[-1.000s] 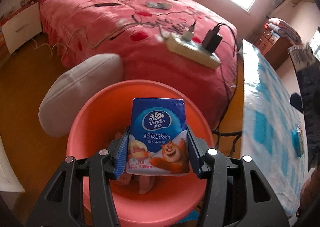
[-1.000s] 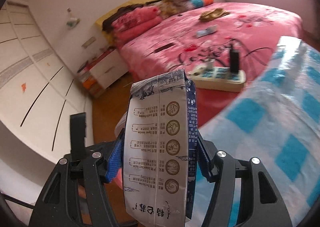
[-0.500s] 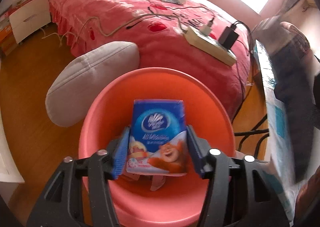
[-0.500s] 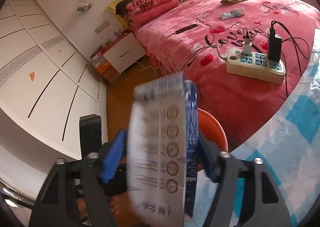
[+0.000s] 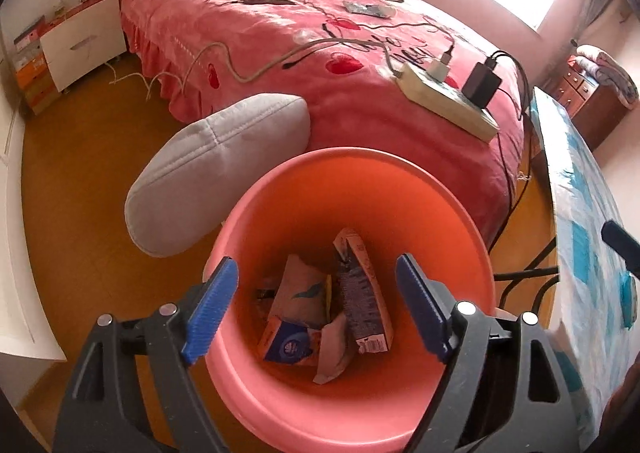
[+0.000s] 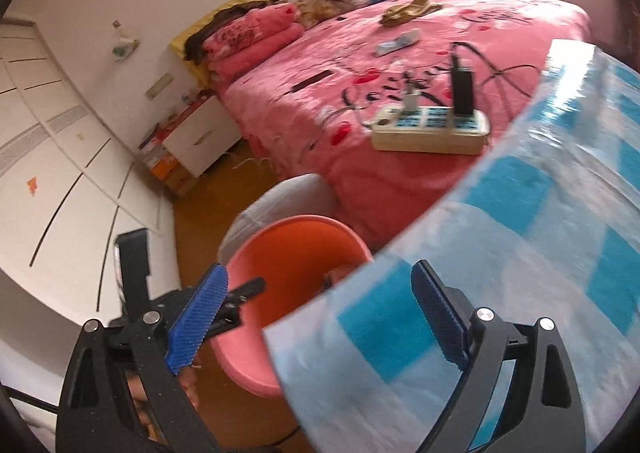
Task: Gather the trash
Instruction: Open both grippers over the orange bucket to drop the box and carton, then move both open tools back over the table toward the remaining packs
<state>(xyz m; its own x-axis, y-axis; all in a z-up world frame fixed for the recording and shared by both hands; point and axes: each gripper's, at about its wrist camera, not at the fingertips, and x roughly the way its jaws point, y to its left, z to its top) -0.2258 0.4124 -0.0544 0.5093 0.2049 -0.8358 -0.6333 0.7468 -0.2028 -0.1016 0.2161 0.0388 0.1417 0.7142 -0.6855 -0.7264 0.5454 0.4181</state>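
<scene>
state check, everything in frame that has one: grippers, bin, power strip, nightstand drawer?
left hand-held gripper: jaws opening, nothing between them, above the bin
right hand-held gripper: jaws opening, empty
pink bin: upright, no lid, holds cartons and packets
power strip: on the bed, two adapters plugged in
nightstand drawer: closed

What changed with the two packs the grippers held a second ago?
Both were let go. The left gripper, jaws opening, dropped its blue tissue pack into the pink bin, where it lies among other trash. The right gripper, also opening, is empty; where its carton went can't be told. Bin, cushion and bed stayed put.
</scene>
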